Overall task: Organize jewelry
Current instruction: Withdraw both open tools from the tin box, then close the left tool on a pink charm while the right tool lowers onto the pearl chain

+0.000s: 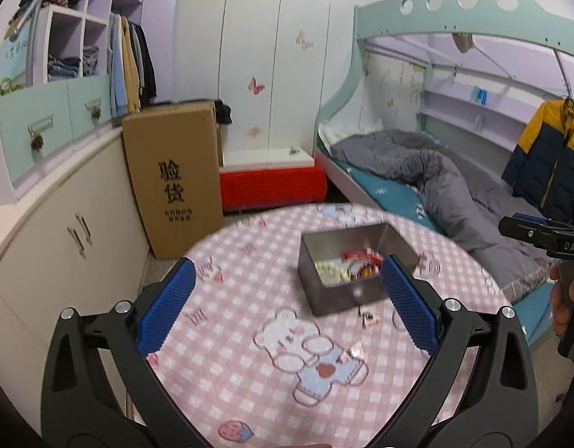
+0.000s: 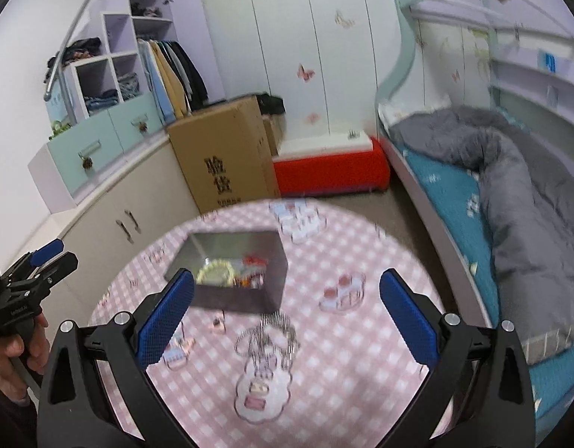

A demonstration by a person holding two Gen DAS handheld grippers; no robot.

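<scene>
A grey metal box (image 1: 335, 298) stands on a round table with a pink checked cloth (image 1: 249, 392); it holds a pale bead bracelet (image 1: 329, 270) and red pieces. The box also shows in the right wrist view (image 2: 245, 298). Small loose pieces lie on the cloth near it: a clip (image 1: 368, 317) and a small shiny piece (image 1: 353, 352). In the right wrist view a thin chain (image 2: 266, 336) and a small clip (image 2: 218, 323) lie in front of the box. My left gripper (image 1: 287, 280) is open and empty above the table. My right gripper (image 2: 287, 291) is open and empty too.
A tall cardboard box (image 1: 174, 175) stands left of the table beside cream cabinets (image 1: 62, 231). A red bench (image 1: 272, 183) is behind. A bunk bed with a grey quilt (image 1: 447, 186) is on the right. A yellow-and-navy jacket (image 1: 544, 156) hangs there.
</scene>
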